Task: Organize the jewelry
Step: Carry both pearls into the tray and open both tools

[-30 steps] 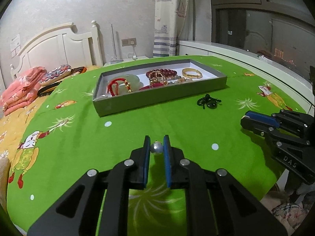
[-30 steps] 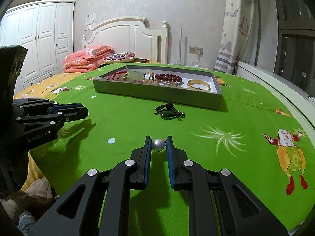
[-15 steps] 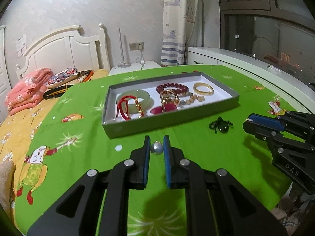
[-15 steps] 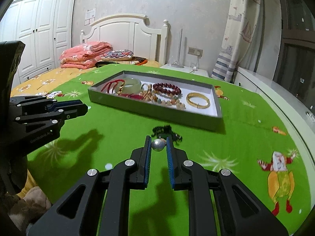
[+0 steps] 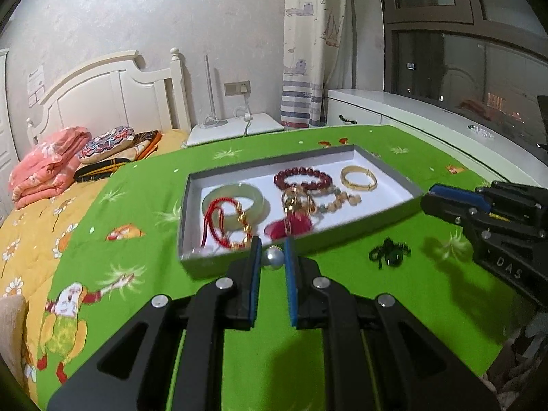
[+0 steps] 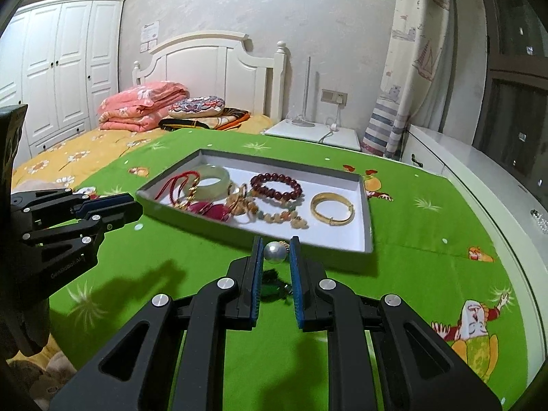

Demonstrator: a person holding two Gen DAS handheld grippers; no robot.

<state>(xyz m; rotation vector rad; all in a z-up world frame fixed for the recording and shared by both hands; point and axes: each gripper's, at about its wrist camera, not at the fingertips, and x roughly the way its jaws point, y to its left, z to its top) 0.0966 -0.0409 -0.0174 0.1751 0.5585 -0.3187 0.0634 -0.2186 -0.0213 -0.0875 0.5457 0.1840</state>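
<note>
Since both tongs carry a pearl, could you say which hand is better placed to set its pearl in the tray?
Probably right: the right tongs and pearl face the tray's bare floor; the left tongs face the red cord.

The left black two-finger gripper with blue pads (image 5: 272,257) points forward and somewhat downward, its jaws drawn in close and clamped on a small round silvery pearl bead (image 5: 273,257) pinched right at the fingertips. The right black two-finger gripper with blue pads (image 6: 276,252) is angled much the same, its jaws likewise closed on a second small silvery pearl bead (image 6: 276,252) at the tips. In each wrist view the other gripper shows at the picture's edge, the two side by side and apart.
</note>
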